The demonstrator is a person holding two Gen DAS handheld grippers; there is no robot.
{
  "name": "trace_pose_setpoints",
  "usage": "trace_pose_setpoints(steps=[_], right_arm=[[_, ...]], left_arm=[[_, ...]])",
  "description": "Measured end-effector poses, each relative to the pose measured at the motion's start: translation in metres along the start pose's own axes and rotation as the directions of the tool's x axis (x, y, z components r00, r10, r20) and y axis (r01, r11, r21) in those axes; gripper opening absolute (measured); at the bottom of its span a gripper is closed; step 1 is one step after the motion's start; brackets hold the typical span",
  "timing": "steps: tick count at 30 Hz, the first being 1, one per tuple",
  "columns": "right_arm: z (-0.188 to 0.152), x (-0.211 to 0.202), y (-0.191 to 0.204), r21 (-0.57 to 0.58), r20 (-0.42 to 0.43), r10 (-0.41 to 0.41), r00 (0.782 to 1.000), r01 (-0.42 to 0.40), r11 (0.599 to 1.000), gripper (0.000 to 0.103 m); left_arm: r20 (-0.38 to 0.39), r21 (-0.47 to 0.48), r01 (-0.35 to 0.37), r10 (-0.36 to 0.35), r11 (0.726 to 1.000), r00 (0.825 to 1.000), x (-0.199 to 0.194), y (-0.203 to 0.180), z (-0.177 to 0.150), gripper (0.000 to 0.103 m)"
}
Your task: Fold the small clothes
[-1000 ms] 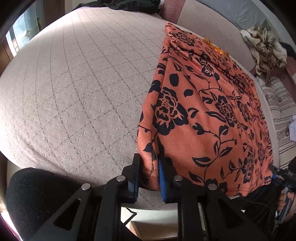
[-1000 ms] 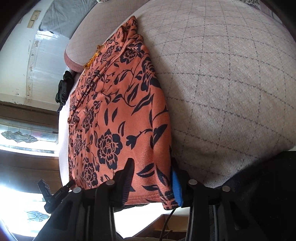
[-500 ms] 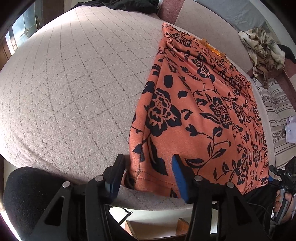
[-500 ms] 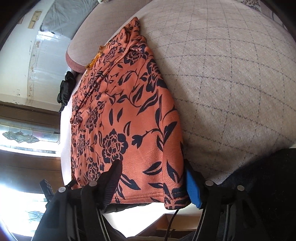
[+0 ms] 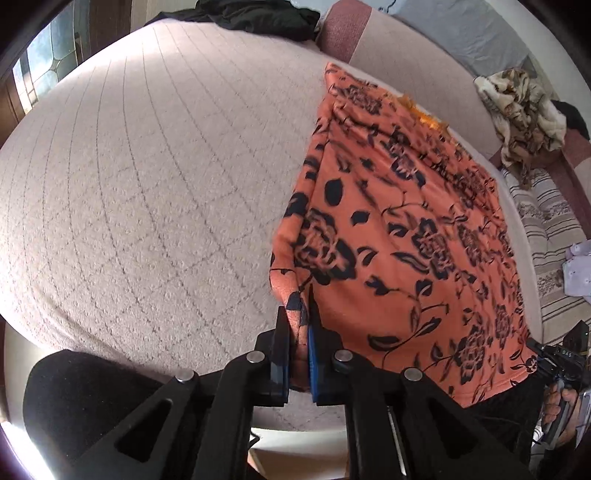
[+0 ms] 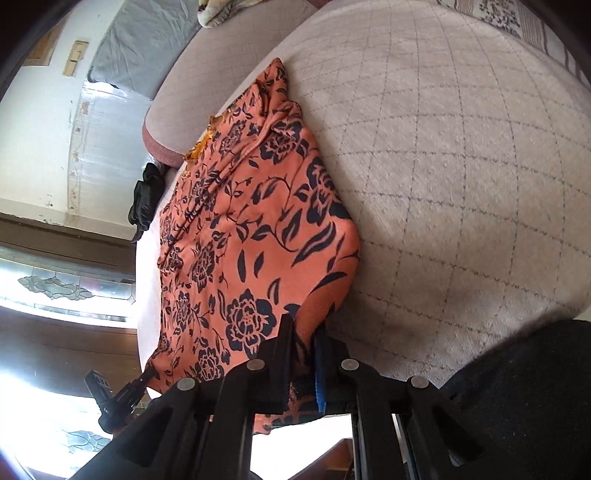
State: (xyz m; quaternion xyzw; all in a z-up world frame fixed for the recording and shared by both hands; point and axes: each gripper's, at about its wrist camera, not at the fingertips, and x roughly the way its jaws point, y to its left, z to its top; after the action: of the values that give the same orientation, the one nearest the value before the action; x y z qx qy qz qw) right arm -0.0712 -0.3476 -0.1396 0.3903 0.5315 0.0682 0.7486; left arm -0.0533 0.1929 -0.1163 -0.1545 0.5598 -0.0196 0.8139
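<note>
left wrist view: my left gripper (image 5: 298, 332) sits at the bottom centre of the frame, its fingers (image 5: 281, 347) drawn narrow and pinching the near left corner of the orange floral garment (image 5: 399, 236). the cloth bunches into a small fold where it enters the grip. from there the garment spreads up and to the right across the quilted bed cover (image 5: 155, 192), lying mostly flat, its far end reaching toward the upper right of the frame where the folds gather. at the lower right edge of the frame my right gripper (image 5: 550, 360) shows small and dark at the garment's other near corner, a hand (image 5: 557, 410) on its handle just below. a black heap of clothing (image 5: 258, 16) lies at the top centre, and a tan patterned cloth (image 5: 524, 110) is crumpled at the upper right.

right wrist view: my right gripper (image 6: 304, 343) is at the bottom centre, its fingers (image 6: 284, 350) pulled narrow and clamped on the near right corner of the same garment (image 6: 240, 221), with the hem hanging below the grip. the garment runs up and to the left over the bed cover (image 6: 461, 166), and its right edge lifts slightly off the cover near my fingers. at the lower left my left gripper (image 6: 110, 398) appears small, at the far near corner of the cloth. a black item (image 6: 146, 199) hangs at the bed's left edge.
</note>
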Motion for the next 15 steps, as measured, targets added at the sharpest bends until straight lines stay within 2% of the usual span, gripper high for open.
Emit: trace_pose_setpoints(steps=[3,9,13,15], right_arm=[[-0.005,0.009,-0.009,0.031,-0.029,0.000,1.000,0.001,1.000,0.010],[0.008,-0.007,0.000,0.017,0.043,0.072,0.996,-0.073,0.997,0.010],[0.011,0.002,-0.002,0.026,0.026,0.073,0.997,-0.073,0.997,0.010],[0.007,0.010,-0.006,0.038,0.002,0.067,0.998,-0.067,0.997,0.010]], left_arm=[[0.006,-0.007,0.013,-0.012,1.000,1.000,0.000,0.001,-0.002,0.008],[0.092,0.000,0.056,-0.056,0.998,0.994,-0.020,-0.006,0.011,0.008],[0.025,-0.016,0.020,-0.019,1.000,1.000,0.001,-0.001,0.004,0.008],[0.018,-0.010,0.014,-0.014,1.000,1.000,0.002,-0.002,0.003,0.008]])
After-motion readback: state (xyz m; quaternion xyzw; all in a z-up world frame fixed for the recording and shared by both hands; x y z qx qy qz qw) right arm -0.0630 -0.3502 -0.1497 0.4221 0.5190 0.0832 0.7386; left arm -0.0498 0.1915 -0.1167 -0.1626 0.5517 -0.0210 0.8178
